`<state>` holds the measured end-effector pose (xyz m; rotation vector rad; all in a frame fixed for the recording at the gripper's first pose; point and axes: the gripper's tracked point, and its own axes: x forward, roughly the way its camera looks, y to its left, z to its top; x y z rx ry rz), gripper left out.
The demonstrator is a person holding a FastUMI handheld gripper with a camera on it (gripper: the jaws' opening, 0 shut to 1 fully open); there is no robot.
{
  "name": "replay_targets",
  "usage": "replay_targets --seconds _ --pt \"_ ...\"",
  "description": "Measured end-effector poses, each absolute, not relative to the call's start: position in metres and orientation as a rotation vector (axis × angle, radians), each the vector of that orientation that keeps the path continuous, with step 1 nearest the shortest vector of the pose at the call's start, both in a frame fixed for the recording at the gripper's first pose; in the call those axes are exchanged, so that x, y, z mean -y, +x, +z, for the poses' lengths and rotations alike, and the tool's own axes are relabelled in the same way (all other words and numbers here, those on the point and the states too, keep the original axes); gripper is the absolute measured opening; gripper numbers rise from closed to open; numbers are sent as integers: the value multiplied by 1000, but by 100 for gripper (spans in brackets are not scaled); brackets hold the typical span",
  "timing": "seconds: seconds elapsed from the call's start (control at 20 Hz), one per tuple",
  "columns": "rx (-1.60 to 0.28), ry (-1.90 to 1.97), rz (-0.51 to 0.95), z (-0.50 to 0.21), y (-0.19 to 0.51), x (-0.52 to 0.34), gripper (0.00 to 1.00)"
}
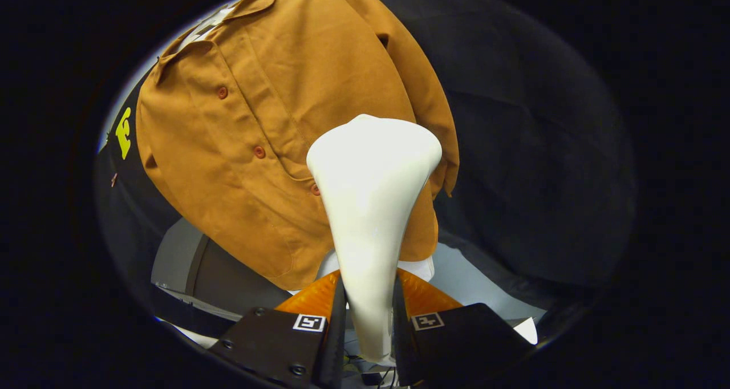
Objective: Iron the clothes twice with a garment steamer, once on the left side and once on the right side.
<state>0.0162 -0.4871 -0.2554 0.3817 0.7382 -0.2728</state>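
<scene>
Steamer (370, 206) in my grip: my gripper (368, 315) is clamped on its slim white neck, both fingers pressing the handle from either side, the broad head flaring out beyond them toward the brown shirt (268, 144). The shirt hangs against the booth's black wall, button placket running down just beside the steamer head, which sits over the lower part of the front. I judge the steamer a rigid, smooth plastic body, likely slippery and top-heavy, so the narrow waist where I hold it looks the safest purchase. The shirt should be light and limp, apt to sway or bunch under pressure. Whether the head touches the cloth I cannot tell: its face is turned away from me. The hanger, the steamer's base and any hose are hidden or cut off below my fingers.
</scene>
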Motion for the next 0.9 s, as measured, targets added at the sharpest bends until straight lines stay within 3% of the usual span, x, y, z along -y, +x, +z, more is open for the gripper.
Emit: replay_targets --seconds 0.9 --pt "-289 77 -139 -33 56 270 40"
